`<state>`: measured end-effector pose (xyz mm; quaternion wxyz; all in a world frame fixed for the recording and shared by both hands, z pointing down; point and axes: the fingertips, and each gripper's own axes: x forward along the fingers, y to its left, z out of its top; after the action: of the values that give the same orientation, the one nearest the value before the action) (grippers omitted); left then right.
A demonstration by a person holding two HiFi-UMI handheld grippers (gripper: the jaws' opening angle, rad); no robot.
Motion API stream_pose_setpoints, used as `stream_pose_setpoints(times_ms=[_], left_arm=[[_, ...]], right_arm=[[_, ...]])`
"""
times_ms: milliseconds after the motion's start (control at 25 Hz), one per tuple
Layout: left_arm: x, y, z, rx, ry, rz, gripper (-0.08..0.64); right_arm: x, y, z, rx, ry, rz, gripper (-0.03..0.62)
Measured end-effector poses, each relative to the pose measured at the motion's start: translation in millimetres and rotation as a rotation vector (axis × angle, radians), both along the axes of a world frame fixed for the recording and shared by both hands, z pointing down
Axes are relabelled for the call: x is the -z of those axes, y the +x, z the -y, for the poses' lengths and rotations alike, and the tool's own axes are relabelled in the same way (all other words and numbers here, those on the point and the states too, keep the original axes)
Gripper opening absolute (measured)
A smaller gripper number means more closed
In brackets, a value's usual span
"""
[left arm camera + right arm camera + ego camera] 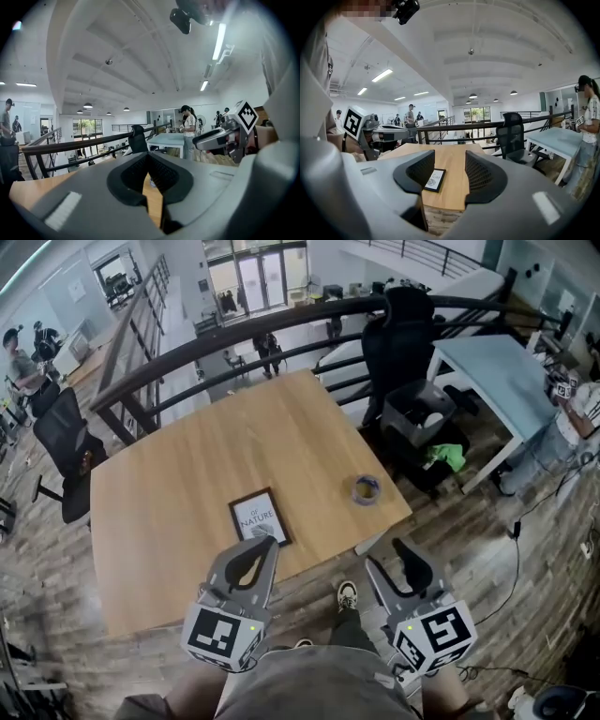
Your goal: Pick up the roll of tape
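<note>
Head view: tape roll [367,489] near table [187,474] edge — left gripper [267,544] clenched, right gripper [384,554] spread.

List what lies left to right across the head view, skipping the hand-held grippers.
Black office chair → black-framed picture lying flat on the wooden table → purplish roll of tape → pale blue table.
</note>
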<state>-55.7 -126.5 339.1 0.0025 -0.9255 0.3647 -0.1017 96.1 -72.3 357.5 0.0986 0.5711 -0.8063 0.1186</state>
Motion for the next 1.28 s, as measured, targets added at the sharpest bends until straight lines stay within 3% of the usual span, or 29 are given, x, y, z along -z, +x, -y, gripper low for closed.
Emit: stream_pose_setpoints(times_ms=[280,520,840,1120,1280], left_arm=[[-2,63,55,0.058,-0.016,0.064,0.002],[-4,90,94,0.14,-0.028,0.056,0.002],[-4,90,120,0.173,-0.028,0.032,0.002],[7,80,138,0.146,-0.005,0.036,0.002],[1,67,144,0.151,-0.033,0.049,0.002]], right_arm=[[-3,51,74,0.092,-0.023,-0.013,0.193],[-7,81,125,0.16,-0.021,-0.041,0.194],[-12,91,157,0.198,-0.043,-0.049,0.193],[-17,91,165,0.141,-0.071,-0.026,0.193],[-35,86,169,0.119,-0.121,-0.026,0.193]])
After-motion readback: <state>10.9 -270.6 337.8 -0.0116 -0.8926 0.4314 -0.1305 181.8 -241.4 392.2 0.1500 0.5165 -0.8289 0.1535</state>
